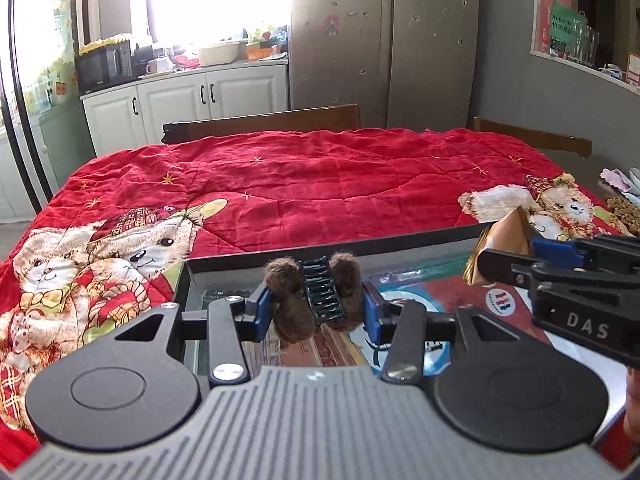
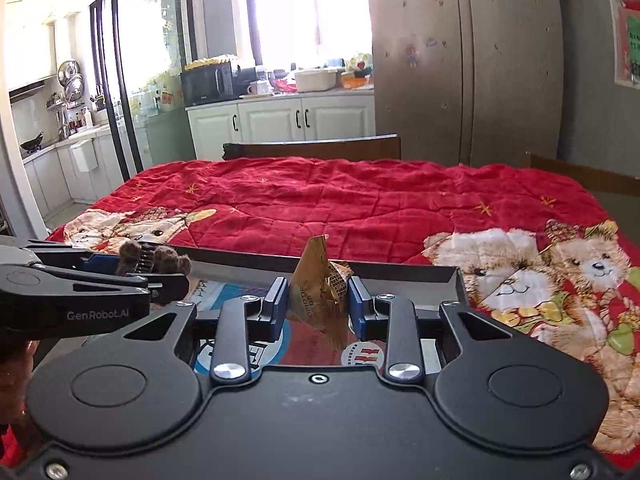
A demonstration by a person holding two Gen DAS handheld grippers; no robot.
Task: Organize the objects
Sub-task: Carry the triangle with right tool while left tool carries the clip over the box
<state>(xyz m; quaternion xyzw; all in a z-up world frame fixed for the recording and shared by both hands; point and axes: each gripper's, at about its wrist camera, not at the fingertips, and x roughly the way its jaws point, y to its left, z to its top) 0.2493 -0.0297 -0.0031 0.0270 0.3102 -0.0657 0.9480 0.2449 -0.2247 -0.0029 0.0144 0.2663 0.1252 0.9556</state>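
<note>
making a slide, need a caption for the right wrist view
Right gripper clamps a crumpled gold snack wrapper above a shallow tray on a red teddy-bear quilt.

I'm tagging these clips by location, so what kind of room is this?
Most likely a home kitchen with a dining area. A microwave sits on a counter over white cabinets, a tall steel fridge stands beside them, and a table under a red quilt fills the foreground.
</note>
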